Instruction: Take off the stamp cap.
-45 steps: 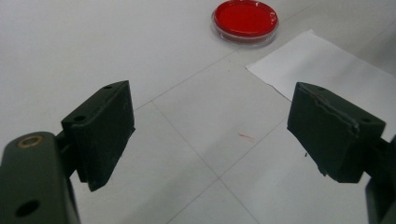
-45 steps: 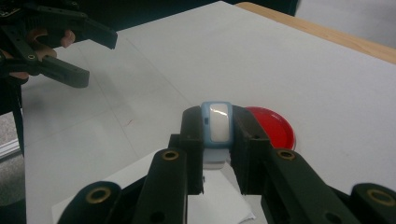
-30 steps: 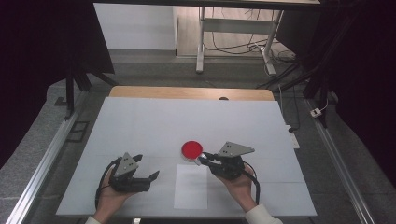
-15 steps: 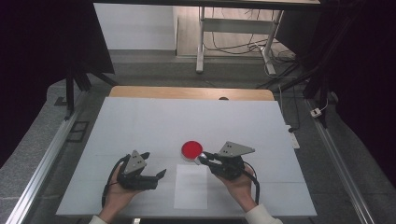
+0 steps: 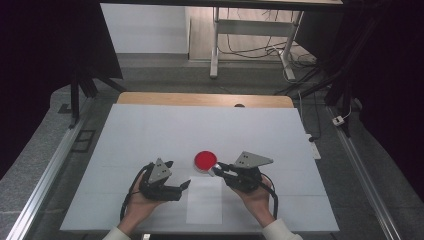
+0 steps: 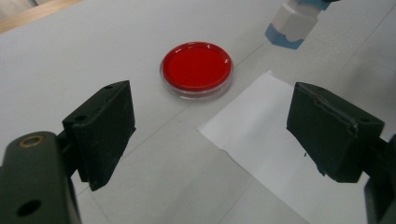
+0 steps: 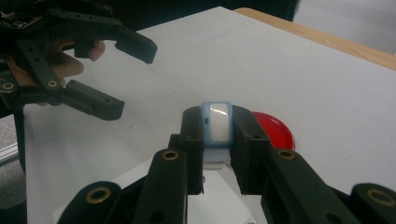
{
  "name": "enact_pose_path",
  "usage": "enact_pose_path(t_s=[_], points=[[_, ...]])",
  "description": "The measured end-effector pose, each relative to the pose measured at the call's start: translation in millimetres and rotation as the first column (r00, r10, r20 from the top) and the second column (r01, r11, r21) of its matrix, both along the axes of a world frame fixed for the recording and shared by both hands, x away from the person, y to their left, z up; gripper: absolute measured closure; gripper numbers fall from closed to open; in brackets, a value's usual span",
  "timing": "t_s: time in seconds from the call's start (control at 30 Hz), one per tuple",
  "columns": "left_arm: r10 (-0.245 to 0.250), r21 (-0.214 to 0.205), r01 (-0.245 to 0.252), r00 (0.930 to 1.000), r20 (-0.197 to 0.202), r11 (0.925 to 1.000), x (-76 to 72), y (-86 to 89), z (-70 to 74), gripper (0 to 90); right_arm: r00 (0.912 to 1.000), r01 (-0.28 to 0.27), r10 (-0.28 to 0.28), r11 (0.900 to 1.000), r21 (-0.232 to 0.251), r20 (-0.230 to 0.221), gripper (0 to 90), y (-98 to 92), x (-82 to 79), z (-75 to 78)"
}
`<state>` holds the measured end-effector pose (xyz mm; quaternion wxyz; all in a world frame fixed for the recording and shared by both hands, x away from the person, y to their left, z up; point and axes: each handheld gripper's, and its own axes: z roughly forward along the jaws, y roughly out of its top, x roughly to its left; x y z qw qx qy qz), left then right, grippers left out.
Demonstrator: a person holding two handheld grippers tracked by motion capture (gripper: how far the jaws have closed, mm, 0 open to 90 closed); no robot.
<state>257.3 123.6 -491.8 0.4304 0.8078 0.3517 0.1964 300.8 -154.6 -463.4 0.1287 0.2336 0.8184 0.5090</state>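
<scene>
We see a small blue-and-white block [image 7: 216, 128] clamped in the right gripper [image 7: 217, 140], just above a white paper sheet [image 5: 205, 200] and beside a red round dish [image 5: 205, 160]. Nearby, the left gripper [image 6: 210, 140] hovers with jaws wide apart, nothing between them.

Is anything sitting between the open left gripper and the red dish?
Nothing visible does. In the left gripper view, the left gripper has its jaws wide apart, and just bare table lies between it and the red dish. The white paper lies off to one side.
</scene>
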Motion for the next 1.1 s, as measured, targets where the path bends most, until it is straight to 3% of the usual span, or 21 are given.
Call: enact_pose_path(t_s=[1.1], points=[[-0.044,0.032,0.044,0.999,-0.003,0.9985,9.2,-35.9,-0.7,15.9,1.0,0.003,-0.003,1.0,-0.002,-0.003,75.3,-0.1,0.3,0.3]])
